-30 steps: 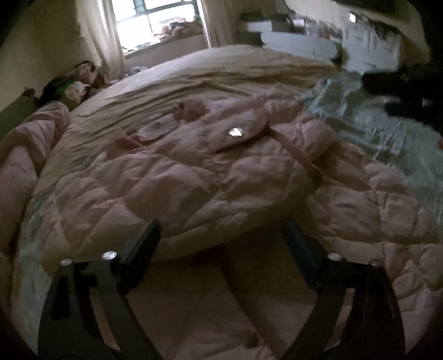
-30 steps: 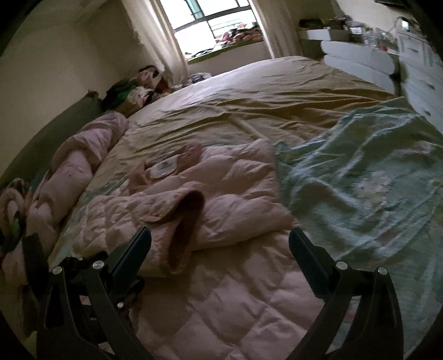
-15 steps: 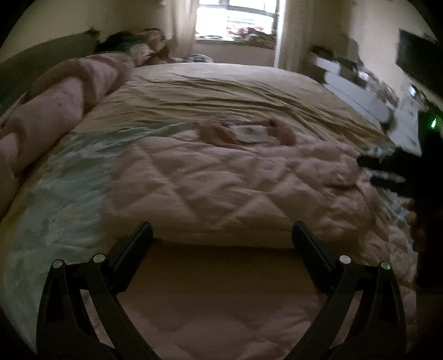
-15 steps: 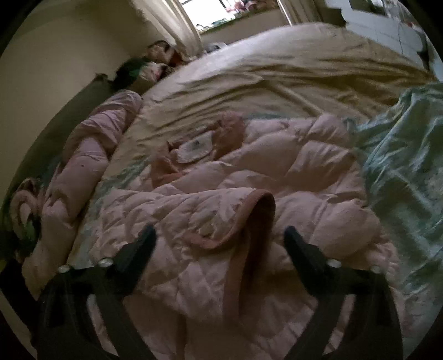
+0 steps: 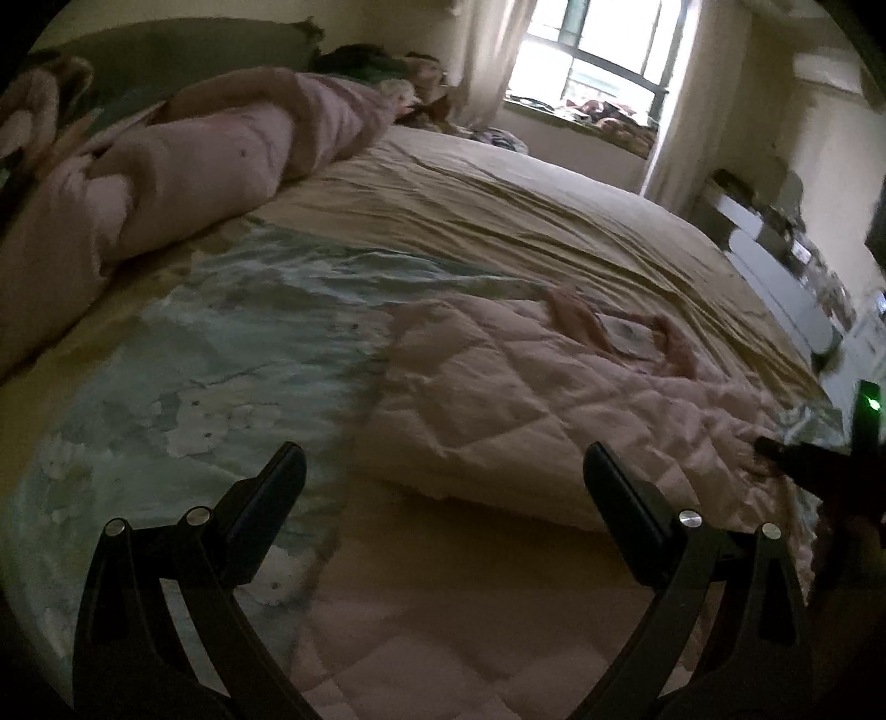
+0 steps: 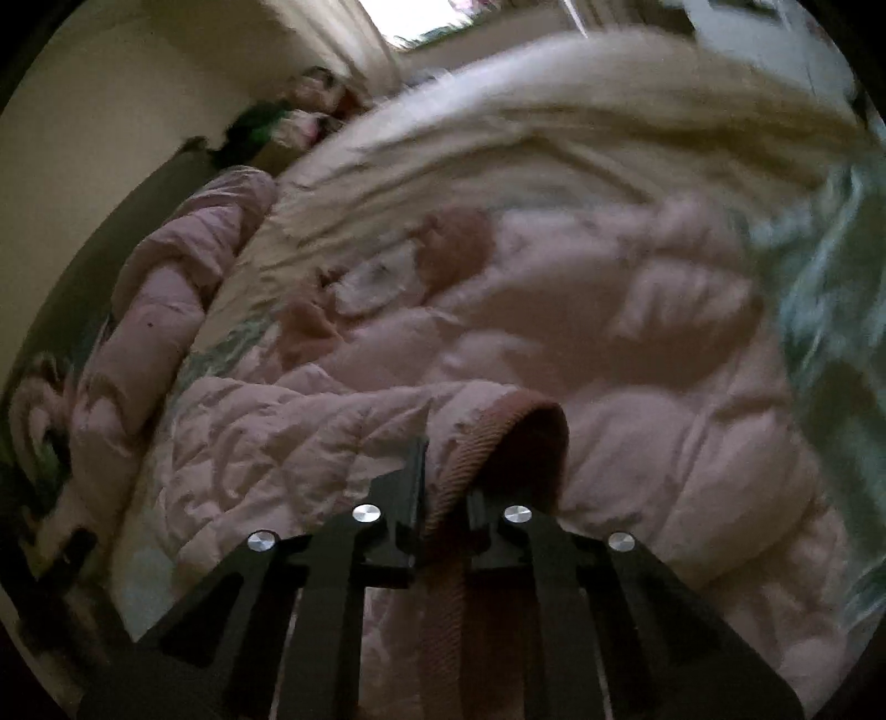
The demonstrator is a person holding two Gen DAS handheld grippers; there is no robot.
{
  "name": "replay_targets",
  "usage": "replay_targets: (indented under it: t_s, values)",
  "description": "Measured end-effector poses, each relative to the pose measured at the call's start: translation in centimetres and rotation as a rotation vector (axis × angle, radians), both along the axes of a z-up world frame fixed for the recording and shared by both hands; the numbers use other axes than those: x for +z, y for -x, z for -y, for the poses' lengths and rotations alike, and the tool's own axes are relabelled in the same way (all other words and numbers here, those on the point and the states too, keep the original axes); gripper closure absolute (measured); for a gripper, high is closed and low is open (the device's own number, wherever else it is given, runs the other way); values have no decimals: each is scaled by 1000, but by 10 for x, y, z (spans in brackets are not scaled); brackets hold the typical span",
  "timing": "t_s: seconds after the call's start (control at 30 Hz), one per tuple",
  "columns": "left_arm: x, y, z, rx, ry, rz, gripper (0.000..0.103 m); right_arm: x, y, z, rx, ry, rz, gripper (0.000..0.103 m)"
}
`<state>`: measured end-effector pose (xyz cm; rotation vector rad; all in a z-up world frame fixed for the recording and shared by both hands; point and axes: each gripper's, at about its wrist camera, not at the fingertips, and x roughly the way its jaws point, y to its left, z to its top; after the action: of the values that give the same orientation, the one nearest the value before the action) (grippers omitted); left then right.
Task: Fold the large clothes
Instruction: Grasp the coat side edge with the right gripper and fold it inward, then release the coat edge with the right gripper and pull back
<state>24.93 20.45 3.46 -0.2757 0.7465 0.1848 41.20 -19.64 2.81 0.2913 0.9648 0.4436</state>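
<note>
A pink quilted jacket (image 5: 531, 410) lies spread on the bed, collar toward the window. It also fills the right wrist view (image 6: 609, 332). My left gripper (image 5: 443, 471) is open and empty, just above the jacket's near left edge. My right gripper (image 6: 443, 487) is shut on the ribbed cuff (image 6: 526, 421) of a sleeve folded across the jacket's front. The right gripper also shows as a dark shape at the right edge of the left wrist view (image 5: 803, 471).
The bed has a tan sheet (image 5: 526, 210) and a pale green floral blanket (image 5: 210, 354) under the jacket. A rolled pink duvet (image 5: 194, 166) lies along the headboard side. White drawers (image 5: 775, 266) stand at the right, a window (image 5: 603, 50) beyond.
My right gripper has closed on the sleeve cuff it was approaching. My left gripper has swung left, now facing the jacket's left edge and the green blanket.
</note>
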Motion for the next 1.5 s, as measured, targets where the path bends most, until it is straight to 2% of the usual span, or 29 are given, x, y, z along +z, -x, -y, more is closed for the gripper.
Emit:
replay_targets:
  t_s: [0.13,0.23,0.3,0.4,0.47,0.53,0.7,0.83,1.0,1.27,1.33,1.4,1.43,1.5]
  values:
    - [2,-2,-16,41,11,-5,9,49,14,-11,55,26,177,93]
    - [5,-5,-26,54,20,-5,9,88,14,-11,78,20,269,94]
    - [9,-8,-30,50,33,1,9,107,9,-10,86,16,303,94]
    - [13,-15,-35,30,102,17,9,131,1,-6,94,34,343,94]
    - [16,-24,-33,23,93,13,9,135,-6,-6,87,72,358,94]
    - [15,-35,-28,5,84,3,9,129,-14,-4,67,123,349,94]
    - [1,-63,-14,-58,128,-38,9,96,-25,0,38,191,292,94]
    - [-8,-78,2,-99,111,-63,9,72,-30,4,16,206,245,94]
    - [-15,-90,18,-135,75,-81,9,59,-29,2,17,237,220,93]
    - [-28,-105,25,-150,84,-113,9,50,-32,-2,14,271,195,89]
    - [-33,-109,27,-159,97,-126,9,49,-32,-2,14,281,186,82]
    - [-37,-112,30,-173,93,-135,9,52,-30,-1,-1,307,192,60]
    - [-40,-114,32,-183,86,-143,9,54,-27,0,-15,321,207,56]
    - [-47,-118,37,-205,70,-167,9,61,-22,5,-47,339,238,54]
